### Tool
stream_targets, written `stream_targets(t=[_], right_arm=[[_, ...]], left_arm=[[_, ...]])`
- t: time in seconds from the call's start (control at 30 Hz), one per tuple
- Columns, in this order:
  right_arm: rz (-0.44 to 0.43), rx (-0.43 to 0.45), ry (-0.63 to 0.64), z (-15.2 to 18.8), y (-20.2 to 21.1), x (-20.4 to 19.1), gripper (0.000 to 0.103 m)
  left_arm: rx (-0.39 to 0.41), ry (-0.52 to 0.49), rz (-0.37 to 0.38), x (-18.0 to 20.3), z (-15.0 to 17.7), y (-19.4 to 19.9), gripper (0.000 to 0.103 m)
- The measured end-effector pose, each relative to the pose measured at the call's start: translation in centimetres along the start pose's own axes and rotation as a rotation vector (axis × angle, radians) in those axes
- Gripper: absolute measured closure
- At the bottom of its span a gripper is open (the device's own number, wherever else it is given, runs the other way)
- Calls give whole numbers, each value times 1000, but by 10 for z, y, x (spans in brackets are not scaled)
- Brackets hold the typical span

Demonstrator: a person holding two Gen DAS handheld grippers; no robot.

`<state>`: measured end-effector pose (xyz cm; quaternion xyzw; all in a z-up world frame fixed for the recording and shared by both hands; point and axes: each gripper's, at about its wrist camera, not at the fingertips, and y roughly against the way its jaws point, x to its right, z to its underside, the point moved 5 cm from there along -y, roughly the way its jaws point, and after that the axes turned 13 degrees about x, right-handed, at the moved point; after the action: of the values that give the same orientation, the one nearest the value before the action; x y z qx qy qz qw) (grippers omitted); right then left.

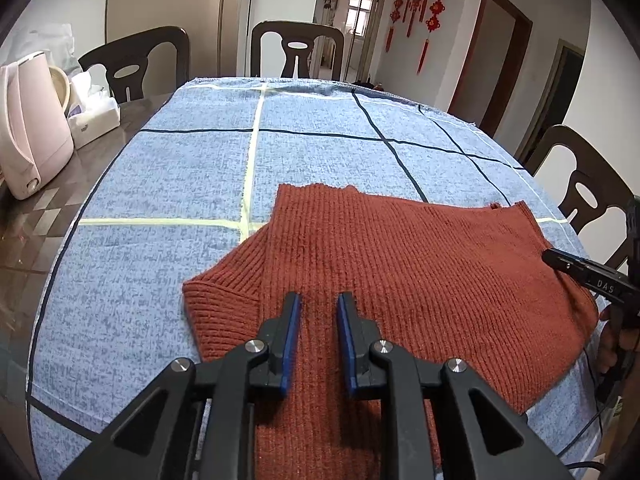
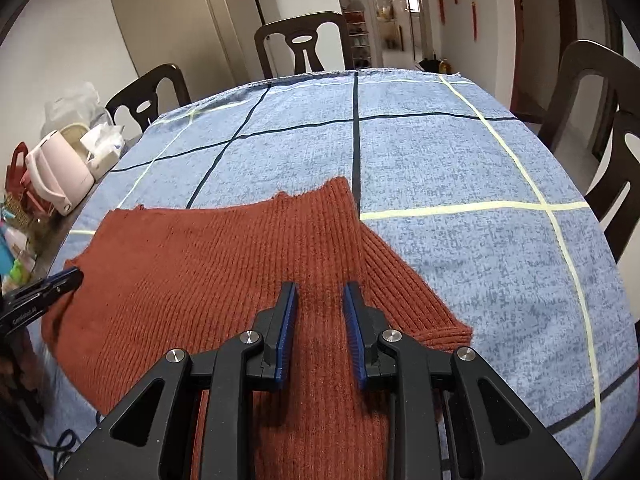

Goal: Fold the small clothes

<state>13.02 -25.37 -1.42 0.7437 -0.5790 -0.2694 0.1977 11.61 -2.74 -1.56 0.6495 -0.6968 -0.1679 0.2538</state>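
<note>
Spread over the table, a blue cloth [image 1: 160, 184] checked with dark and pale lines, reaching to the far edge where dark wooden chairs [image 1: 297, 50] stand. At its near side, lying flat on that cloth, a rust-red ribbed knit sweater [image 1: 400, 256] — body broad and smooth, one sleeve folded in across it with the cuff end [image 1: 208, 300] pointing toward the left in the left wrist view; same garment in the right wrist view [image 2: 224, 264], cuff [image 2: 444, 328] out to the right. Off the cloth on the bare glossy tabletop at far left, a pale pink electric kettle [image 1: 30, 128] beside a white tissue pack [image 1: 94, 114]. On the far wall, red knotted hangings [image 1: 418, 4]. Low over the sweater's near part, left gripper [image 1: 318, 320], blue-padded fingers [image 1: 291, 332] parted with only knit showing in the gap, nothing pinched. Likewise right gripper [image 2: 320, 312] over the sweater near the folded sleeve, fingers [image 2: 355, 332] apart and holding nothing. Seen from the left camera, right gripper's tip at the sweater's right edge; whether touching the knit — cannot tell. From the right camera, left gripper's tip [image 2: 60, 280] at the opposite edge.
</note>
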Motion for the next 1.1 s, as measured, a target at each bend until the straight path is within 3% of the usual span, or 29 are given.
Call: stream_targets(t=[0.27, 0.43, 0.6, 0.77, 0.9, 1.1], right_arm=[[-4, 54, 11, -3, 24, -12, 78], [-67, 61, 48, 2, 38, -40, 70], [-144, 58, 135, 17, 47, -83, 70], [-200, 19, 201, 39, 43, -113, 70], [-192, -16, 241, 54, 40, -116, 70], [-160, -29, 215, 54, 46, -94, 72]], left_arm=[[4, -17, -9, 3, -1, 3, 77], [25, -14, -2, 8, -3, 19, 73], [58, -30, 79, 32, -1, 42, 67], [22, -52, 182, 62, 16, 43, 66], [-38, -85, 211, 76, 34, 36, 66], [-47, -92, 217, 77, 35, 35, 62]])
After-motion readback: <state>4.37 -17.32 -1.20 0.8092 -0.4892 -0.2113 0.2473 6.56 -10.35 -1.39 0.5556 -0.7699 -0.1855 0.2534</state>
